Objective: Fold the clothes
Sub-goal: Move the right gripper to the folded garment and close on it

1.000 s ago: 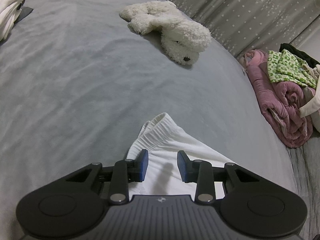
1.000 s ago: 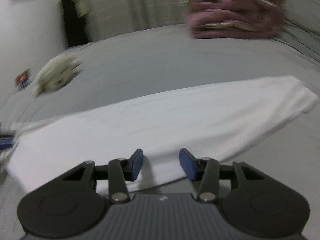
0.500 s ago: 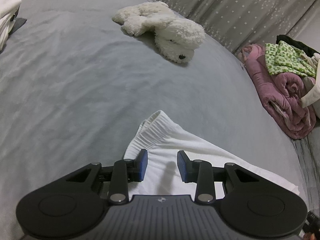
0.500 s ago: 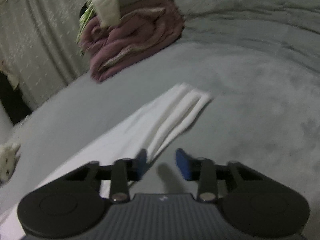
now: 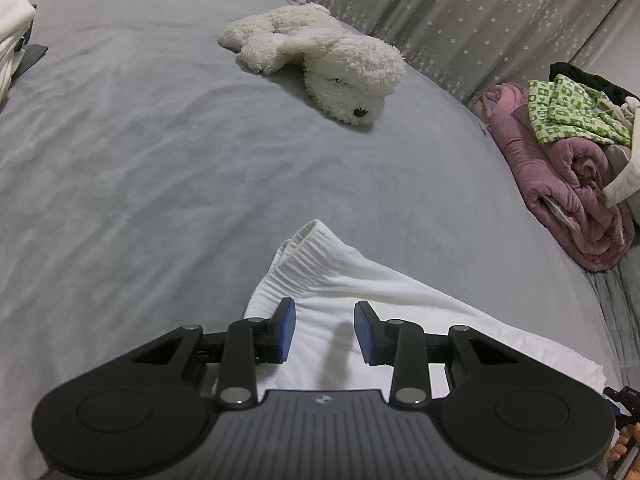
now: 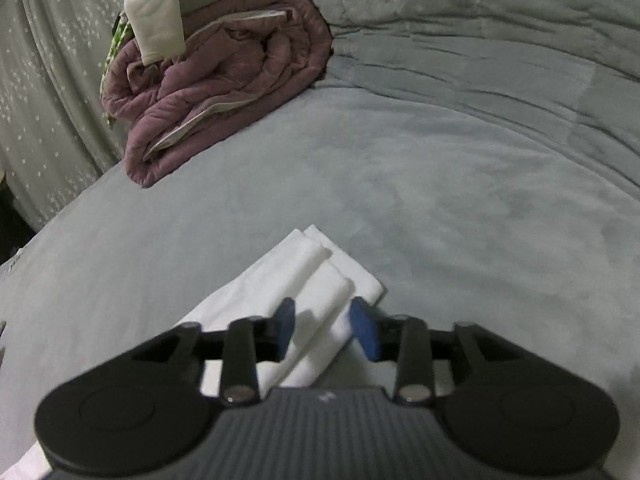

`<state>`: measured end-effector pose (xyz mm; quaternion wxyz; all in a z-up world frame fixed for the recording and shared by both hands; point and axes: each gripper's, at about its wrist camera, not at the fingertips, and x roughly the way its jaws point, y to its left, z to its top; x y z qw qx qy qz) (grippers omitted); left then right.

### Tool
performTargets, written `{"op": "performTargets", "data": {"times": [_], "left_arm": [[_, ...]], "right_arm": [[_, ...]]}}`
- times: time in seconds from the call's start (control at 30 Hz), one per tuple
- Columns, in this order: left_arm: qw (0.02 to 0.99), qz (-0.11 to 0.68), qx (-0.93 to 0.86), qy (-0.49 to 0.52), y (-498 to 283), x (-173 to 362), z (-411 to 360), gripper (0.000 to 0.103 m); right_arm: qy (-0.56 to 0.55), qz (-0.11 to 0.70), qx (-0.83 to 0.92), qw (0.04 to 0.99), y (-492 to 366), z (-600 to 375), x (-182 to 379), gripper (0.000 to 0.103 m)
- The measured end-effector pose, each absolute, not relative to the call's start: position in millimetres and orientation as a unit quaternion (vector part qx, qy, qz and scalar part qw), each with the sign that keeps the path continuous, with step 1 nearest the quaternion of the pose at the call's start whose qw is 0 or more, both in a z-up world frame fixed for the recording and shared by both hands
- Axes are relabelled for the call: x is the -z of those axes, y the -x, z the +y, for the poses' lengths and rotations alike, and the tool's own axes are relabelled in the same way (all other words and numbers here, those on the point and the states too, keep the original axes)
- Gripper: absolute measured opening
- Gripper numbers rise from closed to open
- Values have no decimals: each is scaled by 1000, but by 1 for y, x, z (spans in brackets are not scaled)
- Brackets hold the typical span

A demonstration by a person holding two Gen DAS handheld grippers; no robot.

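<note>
White trousers [image 5: 360, 288] lie flat on the grey bed [image 5: 160, 160], folded lengthwise. In the left wrist view my left gripper [image 5: 325, 330] is open over the ribbed waistband end, its blue pads [image 5: 286, 326] either side of the cloth. In the right wrist view my right gripper [image 6: 323, 326] is open over the leg-cuff end of the trousers [image 6: 316, 272], where the two hems lie stacked. Neither gripper holds anything.
A white plush dog [image 5: 320, 56] lies on the bed beyond the waistband. A rolled mauve quilt [image 6: 216, 84] with green-patterned clothes [image 5: 568, 112] on top sits at the bed's edge by a starred curtain [image 5: 460, 12]. More white cloth [image 5: 12, 40] lies far left.
My right gripper has swung from the middle of the trousers to the cuff end and come in over it. My left gripper has drawn back slightly, staying open over the waistband.
</note>
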<state>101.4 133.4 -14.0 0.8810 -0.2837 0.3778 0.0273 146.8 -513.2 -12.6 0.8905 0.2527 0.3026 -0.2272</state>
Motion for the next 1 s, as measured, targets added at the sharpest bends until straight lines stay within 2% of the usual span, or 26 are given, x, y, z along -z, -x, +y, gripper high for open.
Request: {"op": "performTargets", "data": {"times": [0.03, 0.07, 0.1, 0.4, 0.67, 0.8, 1.0], "left_arm": [[881, 378, -27, 284, -101, 14, 133, 34], [881, 378, -27, 283, -101, 14, 134, 34], [881, 378, -27, 283, -102, 14, 134, 34], [882, 377, -27, 282, -101, 15, 133, 34], [883, 377, -27, 278, -101, 15, 132, 34], [882, 377, -24, 282, -101, 15, 134, 34], [882, 375, -19, 283, -102, 13, 133, 36]], "right_arm": [[-250, 303, 225, 891, -149, -513, 12, 30], [-245, 306, 221, 893, -151, -512, 12, 11], [-232, 311, 222, 895, -154, -510, 11, 7], [-123, 318, 249, 906, -154, -488, -7, 6], [-103, 337, 280, 893, -155, -490, 5, 6], [-145, 311, 279, 897, -148, -499, 10, 6], [-138, 275, 294, 905, -140, -496, 7, 5]]}}
